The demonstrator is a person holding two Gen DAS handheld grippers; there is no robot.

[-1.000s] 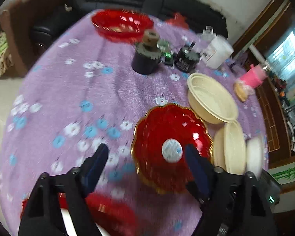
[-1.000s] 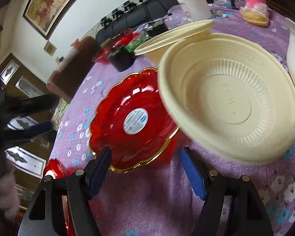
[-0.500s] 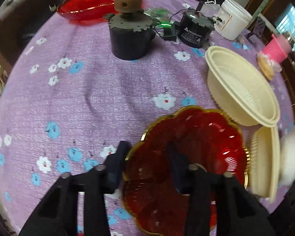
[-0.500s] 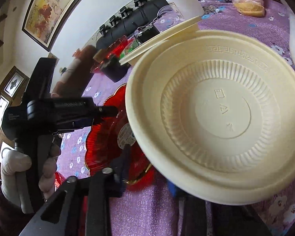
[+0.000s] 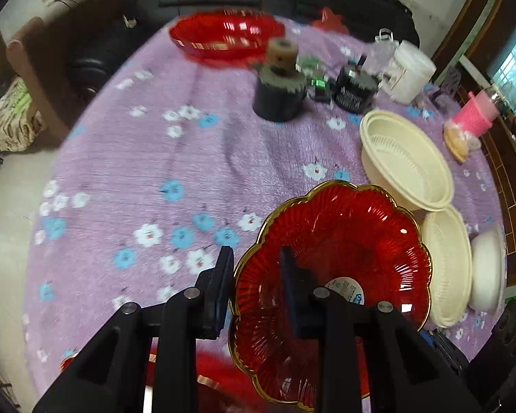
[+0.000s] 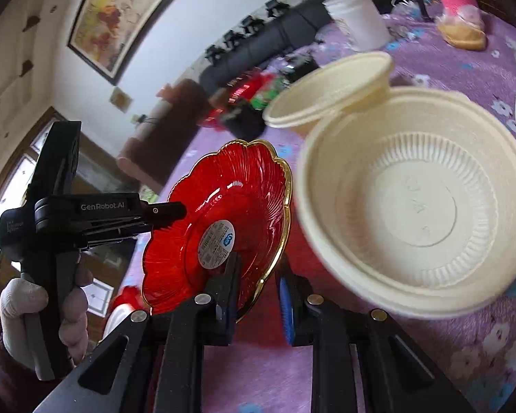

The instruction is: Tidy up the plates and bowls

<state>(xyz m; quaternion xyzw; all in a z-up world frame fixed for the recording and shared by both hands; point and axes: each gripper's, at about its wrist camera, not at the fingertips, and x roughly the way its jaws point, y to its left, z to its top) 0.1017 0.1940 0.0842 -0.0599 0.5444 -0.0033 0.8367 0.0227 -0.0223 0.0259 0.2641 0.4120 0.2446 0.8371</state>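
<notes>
The red scalloped plate is lifted off the cloth, its rim pinched by both the left gripper and right gripper; next, one must release

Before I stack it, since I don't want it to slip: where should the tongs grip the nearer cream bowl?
Grip the nearer cream bowl at its thin rolled rim, on the near edge facing the right tongs, one finger inside and one outside. It sits upright and open, and its ribbed wall is too wide to span.

Purple flowered tablecloth — cream bowls, dark pot, white tub on it.
</notes>
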